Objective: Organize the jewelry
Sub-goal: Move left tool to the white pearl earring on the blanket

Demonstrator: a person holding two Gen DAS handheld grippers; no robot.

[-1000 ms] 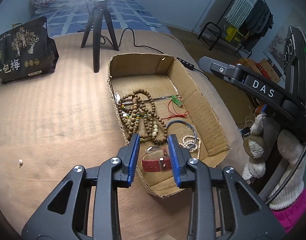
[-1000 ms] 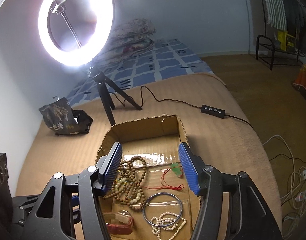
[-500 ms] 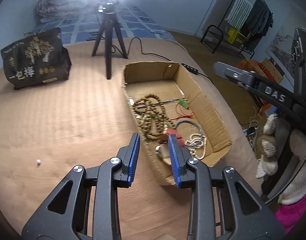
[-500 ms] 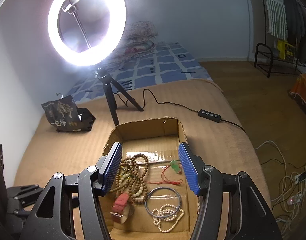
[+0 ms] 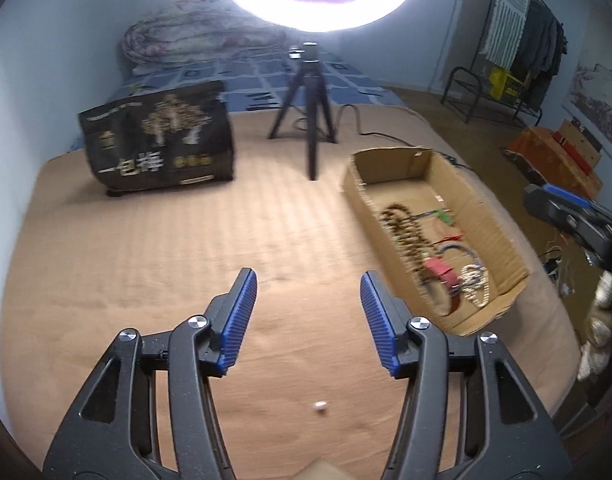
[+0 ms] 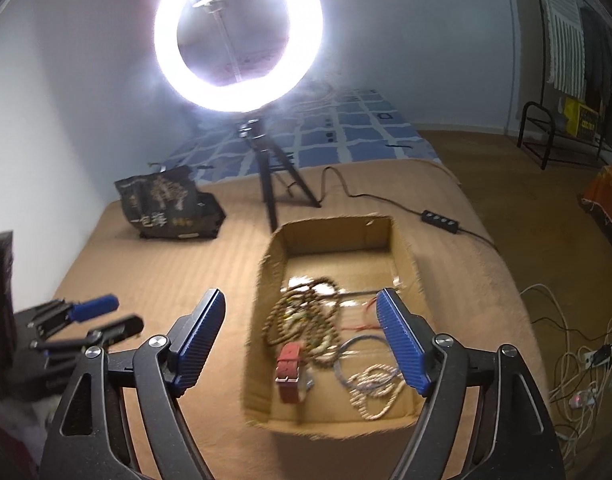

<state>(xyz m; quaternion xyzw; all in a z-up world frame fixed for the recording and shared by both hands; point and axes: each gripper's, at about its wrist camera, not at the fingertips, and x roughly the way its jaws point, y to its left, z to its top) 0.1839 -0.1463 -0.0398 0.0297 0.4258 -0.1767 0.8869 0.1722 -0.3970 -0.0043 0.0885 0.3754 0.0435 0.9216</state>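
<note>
A cardboard box (image 5: 493,240) (image 6: 270,268) lies on the tan bedspread. It holds a brown bead necklace (image 6: 302,316), a red-strap watch (image 6: 290,372), a blue bangle (image 6: 361,344), a white bead string (image 6: 375,390) and a red cord with a green pendant (image 5: 443,216). My left gripper (image 5: 307,312) is open and empty over bare bedspread, left of the box. A small white bead (image 5: 319,405) lies on the bedspread near its right finger. My right gripper (image 6: 300,336) is open and empty above the box's near left part. The left gripper shows in the right wrist view (image 6: 102,316).
A ring light on a black tripod (image 5: 309,136) (image 6: 266,184) stands behind the box, its cable and switch (image 6: 439,220) running right. A black snack bag (image 5: 158,148) stands at the back left. The bed edge, floor cables (image 6: 577,360) and a clothes rack are to the right.
My left gripper let the red-strap watch drop into the box, opened wide and swung left away from the box over the bedspread. My right gripper rose a little and stayed open.
</note>
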